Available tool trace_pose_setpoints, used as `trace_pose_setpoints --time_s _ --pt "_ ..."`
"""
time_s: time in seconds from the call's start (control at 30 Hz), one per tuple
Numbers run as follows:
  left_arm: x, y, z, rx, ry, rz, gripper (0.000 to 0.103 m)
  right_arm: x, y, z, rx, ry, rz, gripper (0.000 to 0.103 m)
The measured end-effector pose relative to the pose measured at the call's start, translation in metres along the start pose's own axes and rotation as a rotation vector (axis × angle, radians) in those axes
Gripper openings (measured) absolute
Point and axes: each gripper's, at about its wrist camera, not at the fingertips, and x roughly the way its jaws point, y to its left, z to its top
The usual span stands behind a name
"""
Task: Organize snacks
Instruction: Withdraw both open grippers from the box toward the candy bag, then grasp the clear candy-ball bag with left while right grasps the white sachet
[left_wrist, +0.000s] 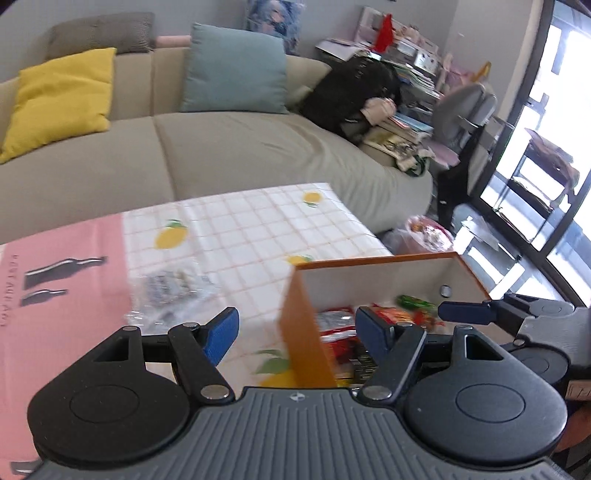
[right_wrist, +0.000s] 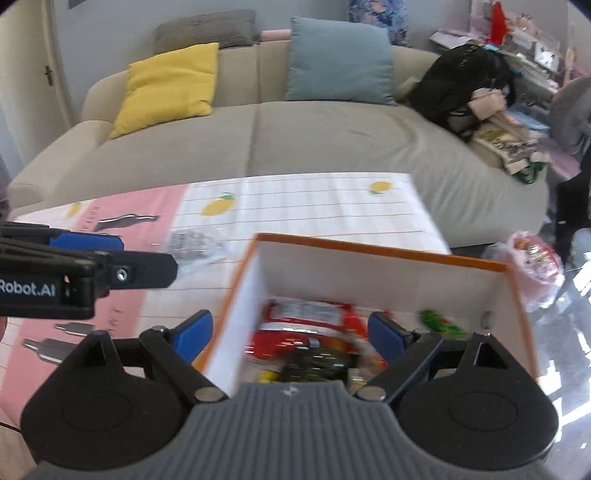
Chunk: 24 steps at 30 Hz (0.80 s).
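A lemon-print tabletop (right_wrist: 314, 206) stood before a beige sofa (right_wrist: 295, 140). Snacks (right_wrist: 306, 332) lay blurred inside the orange-rimmed box (right_wrist: 369, 247); a clear packet (left_wrist: 173, 288) stayed outside. Both the left hand-held gripper (left_wrist: 293, 328) and right hand-held gripper (right_wrist: 290, 334) were spread wide, empty, straddling the box's left wall.

Orange-edged open box (right_wrist: 388, 254) holding red snack packets (right_wrist: 306, 325), clear packet (left_wrist: 173, 288) on tablecloth beside it

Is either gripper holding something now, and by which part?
Nothing is held. The left gripper and the right gripper both stand open above the box.
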Motion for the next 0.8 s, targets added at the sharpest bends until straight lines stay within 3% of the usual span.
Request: trace_pose_setpoints --time_s 0.33,0.6,0.67,0.8 --pt "0.004 0.088 -0.012 -0.09 0.036 0.077 0.084 0.045 0.065 0.029 -0.141 0.008 0.068 0.087" --pt "0.036 0.14 -0.019 -0.103 0.102 0.077 0.084 0.102 0.096 0.047 -0.269 0.097 0.099 0.073" --pt "0.048 0.149 -0.018 -0.108 0.114 0.071 0.084 0.12 0.1 0.053 -0.273 0.131 0.095 0.065" --pt "0.071 0.16 -0.013 -0.083 0.13 0.05 0.084 0.155 0.106 0.064 -0.302 0.183 0.079 0.063"
